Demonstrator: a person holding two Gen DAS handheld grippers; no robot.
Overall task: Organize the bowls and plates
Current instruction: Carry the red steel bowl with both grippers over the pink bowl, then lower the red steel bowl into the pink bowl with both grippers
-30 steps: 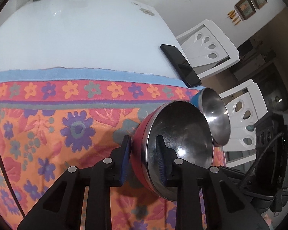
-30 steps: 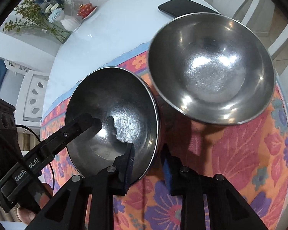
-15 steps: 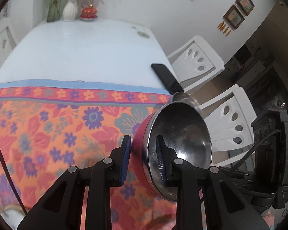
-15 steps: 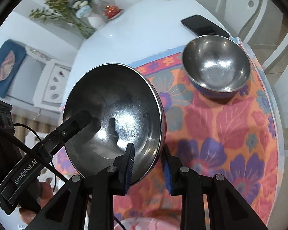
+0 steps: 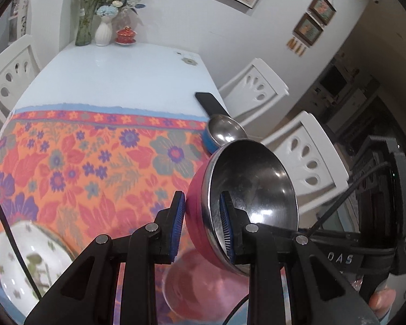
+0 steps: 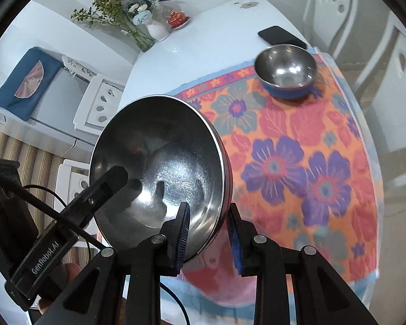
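Here both claws grip the same red bowl (image 5: 200, 216) by its rim, from opposite sides. The left claw (image 5: 201, 226) is clenched on the near wall: one blue pad lies against the red outside, the other presses the steel inside. The right claw (image 6: 209, 234) is likewise clamped on the rim, one pad inside the steel hollow, the other on the outer wall. In the right wrist view the left claw's black finger (image 6: 105, 187) reaches into the bowl from the far side, and part of a hand (image 6: 67, 270) shows below it. The bowl is tilted steeply, its opening turned sideways, and it hangs clear above the worktop (image 5: 116, 75).

Below it lies a floral cloth (image 5: 75, 162) in orange, red and purple with a blue border, covering the near end of the white worktop. Directly under the held bowl sits a pink bowl (image 5: 203, 284), blurred. To its left on the cloth is a white plate (image 5: 21, 260) with a green leaf pattern. At the far right corner of the cloth stands a blue bowl (image 6: 285, 71) with a steel inside, upright, and just beyond it a black phone (image 6: 280, 35) lies on the bare worktop. At the far end stand a glass vase (image 5: 84, 29) of stems, a white vase (image 5: 103, 31) of flowers and a red lidded dish (image 5: 125, 35). White chairs (image 5: 257, 86) stand around.
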